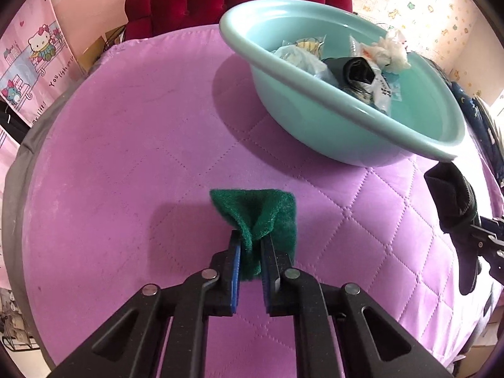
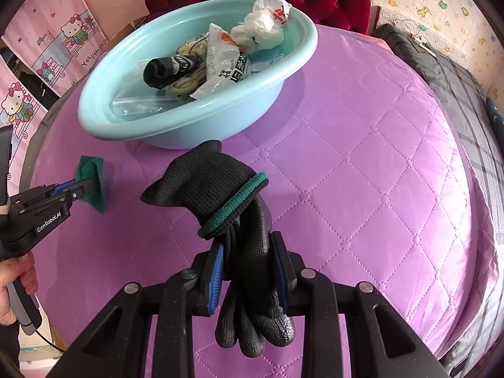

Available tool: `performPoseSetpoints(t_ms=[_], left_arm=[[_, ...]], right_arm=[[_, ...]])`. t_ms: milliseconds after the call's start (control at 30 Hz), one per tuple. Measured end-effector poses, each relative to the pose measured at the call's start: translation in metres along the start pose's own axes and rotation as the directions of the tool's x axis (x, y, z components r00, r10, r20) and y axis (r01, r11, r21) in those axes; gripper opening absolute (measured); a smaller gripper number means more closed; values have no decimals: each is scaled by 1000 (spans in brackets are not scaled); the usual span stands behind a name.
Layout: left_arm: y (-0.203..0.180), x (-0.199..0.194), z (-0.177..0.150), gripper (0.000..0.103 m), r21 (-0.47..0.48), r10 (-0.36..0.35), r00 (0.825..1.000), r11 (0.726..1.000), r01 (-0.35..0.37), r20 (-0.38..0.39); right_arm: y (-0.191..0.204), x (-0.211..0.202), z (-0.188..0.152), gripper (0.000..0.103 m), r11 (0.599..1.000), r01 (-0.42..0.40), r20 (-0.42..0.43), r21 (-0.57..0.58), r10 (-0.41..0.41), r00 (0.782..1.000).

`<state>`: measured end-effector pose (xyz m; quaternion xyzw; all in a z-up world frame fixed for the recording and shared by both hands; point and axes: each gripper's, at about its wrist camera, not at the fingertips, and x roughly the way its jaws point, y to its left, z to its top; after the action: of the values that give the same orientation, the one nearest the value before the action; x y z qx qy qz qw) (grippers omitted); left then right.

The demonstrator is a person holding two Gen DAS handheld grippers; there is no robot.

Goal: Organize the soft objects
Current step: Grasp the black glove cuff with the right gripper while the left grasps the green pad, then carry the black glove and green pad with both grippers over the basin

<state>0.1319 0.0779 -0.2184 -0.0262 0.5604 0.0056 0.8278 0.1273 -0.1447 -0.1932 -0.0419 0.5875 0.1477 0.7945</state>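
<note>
**A:** Left wrist view: the left tool (image 1: 250, 245) is clamped on a green pad (image 1: 256, 212), pinching one bunched corner while the rest flops forward over the purple bed (image 1: 126, 157). A grip that thin could let the pad slide out on the way to the basin (image 1: 346, 107).

**B:** Right wrist view: the right tool (image 2: 249, 252) holds black gloves (image 2: 217, 182) by the middle, cuffs poking up and fingers dangling below the jaws. If there are two gloves in there, I'd judge one could peel away, or a trailing finger could catch the basin rim.

**A:** Your view looks into the basin properly: plastic bags (image 2: 264, 22), a dark roll (image 2: 163, 69), some cord. Mine shows mostly its near wall.

**B:** Mine also catches the person's hand (image 2: 15, 286) on the left handle. Yours shows the pad's fold between the pads, which I only see side-on.
</note>
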Motion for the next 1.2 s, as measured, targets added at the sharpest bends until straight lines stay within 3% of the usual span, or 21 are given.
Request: performPoseSetpoints(t_ms=[733,1200], left_arm=[[-27,-67,-55,12,28,-27,998,999,26,54],[-45,-100,-70,12,83,-57,995,995,50,81]], right_arm=[[10,-46,-33,29,1000,5,49,-27,-3,999],[22,-70,-40,30,999,18,85,-51,-13,996]])
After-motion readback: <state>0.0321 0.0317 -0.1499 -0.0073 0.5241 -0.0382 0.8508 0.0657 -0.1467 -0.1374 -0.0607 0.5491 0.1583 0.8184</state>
